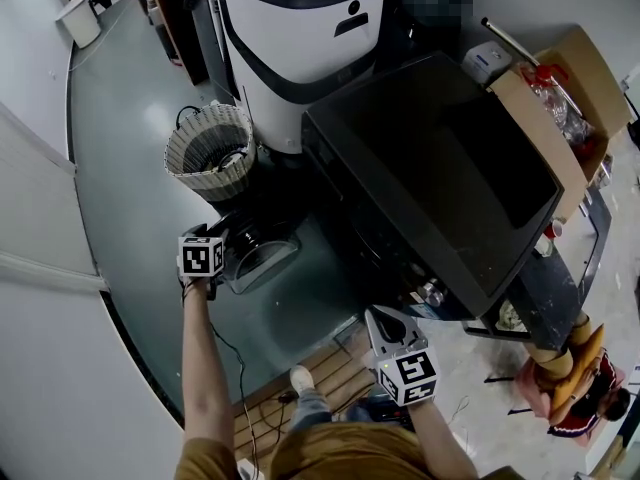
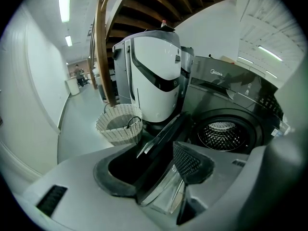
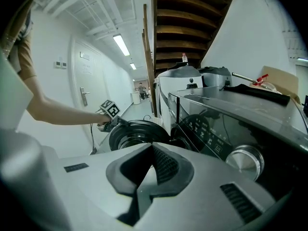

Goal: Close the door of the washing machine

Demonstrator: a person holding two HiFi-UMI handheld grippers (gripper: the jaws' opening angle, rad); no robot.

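The dark front-loading washing machine [image 1: 430, 168] fills the middle of the head view; its drum opening [image 2: 222, 133] shows in the left gripper view. Its round door [image 1: 262, 243] hangs open to the left. My left gripper [image 1: 222, 258] is at the door's outer edge. In the left gripper view the door's black rim and glass bowl [image 2: 163, 143] run between the jaws of that gripper [image 2: 156, 150], which stand wide apart. My right gripper [image 1: 378, 316] hovers by the machine's front right corner, shut and holding nothing [image 3: 151, 148]; its view shows the door [image 3: 137, 134] and control panel [image 3: 211, 134].
A woven basket [image 1: 210, 153] stands on the floor just beyond the door, next to a tall white appliance [image 1: 300, 38]. An open cardboard box [image 1: 565, 98] sits right of the machine. A white wall runs along the left. A person [image 2: 78, 73] stands far down the corridor.
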